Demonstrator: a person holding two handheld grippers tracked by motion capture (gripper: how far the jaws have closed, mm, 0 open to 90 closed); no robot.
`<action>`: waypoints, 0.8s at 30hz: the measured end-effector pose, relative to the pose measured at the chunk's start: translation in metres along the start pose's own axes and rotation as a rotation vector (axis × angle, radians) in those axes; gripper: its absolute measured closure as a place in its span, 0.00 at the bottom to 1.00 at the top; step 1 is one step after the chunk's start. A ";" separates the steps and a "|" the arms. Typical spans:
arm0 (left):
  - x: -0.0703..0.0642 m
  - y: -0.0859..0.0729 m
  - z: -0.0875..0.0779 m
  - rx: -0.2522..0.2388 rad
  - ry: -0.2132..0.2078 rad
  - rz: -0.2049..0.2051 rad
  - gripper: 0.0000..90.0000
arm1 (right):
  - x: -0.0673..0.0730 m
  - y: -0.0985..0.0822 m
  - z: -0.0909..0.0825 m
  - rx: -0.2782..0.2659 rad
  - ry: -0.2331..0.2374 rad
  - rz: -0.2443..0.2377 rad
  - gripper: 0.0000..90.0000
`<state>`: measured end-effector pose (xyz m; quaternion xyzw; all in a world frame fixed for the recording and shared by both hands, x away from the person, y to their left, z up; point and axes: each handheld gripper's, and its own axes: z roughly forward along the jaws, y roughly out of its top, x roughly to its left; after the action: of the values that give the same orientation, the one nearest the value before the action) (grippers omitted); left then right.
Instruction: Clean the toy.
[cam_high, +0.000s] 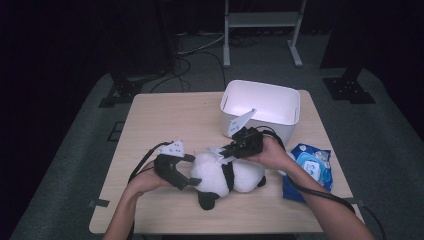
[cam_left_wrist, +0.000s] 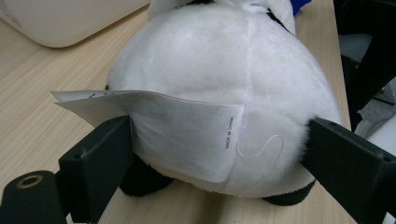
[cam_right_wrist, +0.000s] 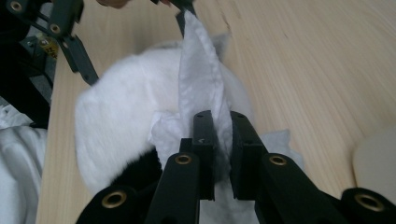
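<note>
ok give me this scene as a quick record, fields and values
toy: panda plush lying on the wooden table
left gripper: jaws either side of the plush's white end, pressing its fur
right gripper: shut on a white wipe, held against the plush
tag: white label reading MADE IN CHINA
bin: white tub, behind the plush
pack: blue wipes packet, right side of table

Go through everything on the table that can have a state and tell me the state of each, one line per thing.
Plush panda: lying on the table, clamped at one end between the left gripper's jaws.
Left gripper: shut on the panda.
Right gripper: shut on a white wipe.
White wipe: pinched, crumpled, lying against the panda's fur.
White bin: upright, lidless, contents not visible.
Blue wipes pack: lying flat; whether its flap is open cannot be told.
</note>
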<state>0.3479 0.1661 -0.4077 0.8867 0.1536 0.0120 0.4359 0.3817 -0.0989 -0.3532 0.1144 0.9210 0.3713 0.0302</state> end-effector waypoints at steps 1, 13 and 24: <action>0.000 0.000 0.000 -0.003 0.000 -0.002 0.10 | 0.002 0.004 0.003 -0.002 0.007 -0.008 0.91; 0.000 -0.001 -0.002 0.003 0.000 0.006 0.10 | 0.037 0.043 0.028 0.002 0.108 -0.132 0.91; 0.000 -0.002 -0.002 0.013 -0.005 0.014 0.10 | 0.054 0.027 0.023 0.004 0.149 -0.151 0.90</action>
<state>0.3466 0.1687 -0.4083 0.8906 0.1465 0.0120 0.4304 0.3370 -0.0522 -0.3497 0.0169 0.9274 0.3735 -0.0106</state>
